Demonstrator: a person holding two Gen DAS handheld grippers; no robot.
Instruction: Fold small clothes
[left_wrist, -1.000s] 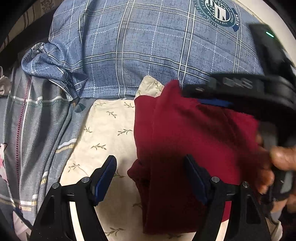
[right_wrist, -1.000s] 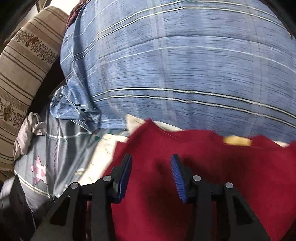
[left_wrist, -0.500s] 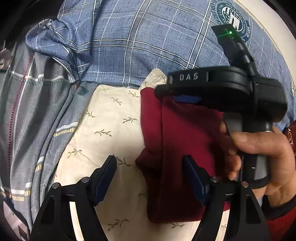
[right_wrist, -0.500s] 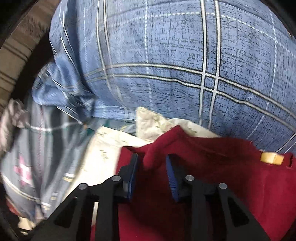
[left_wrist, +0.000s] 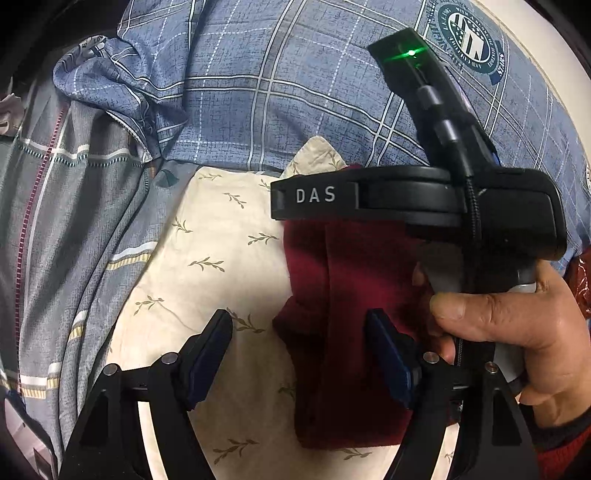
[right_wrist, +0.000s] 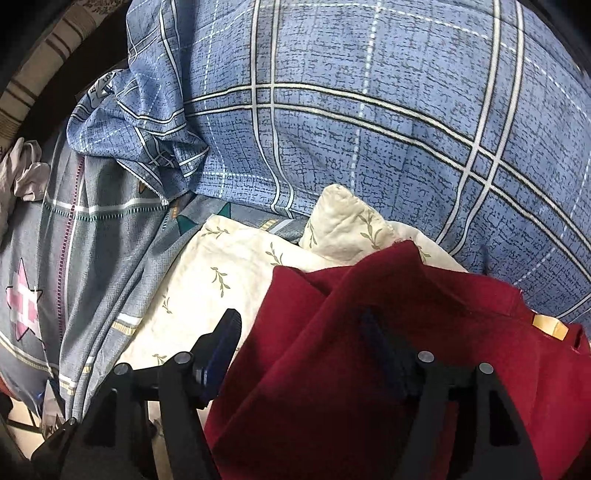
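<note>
A home bedroom is showing here, with a blue plaid duvet (right_wrist: 369, 129) bulging over a bed, a grey patterned sheet (right_wrist: 99, 240) lying beside a cream leaf-print pillowcase (left_wrist: 207, 266), and a striped cushion (right_wrist: 48, 48) peeking in at the upper-left edge.
</note>
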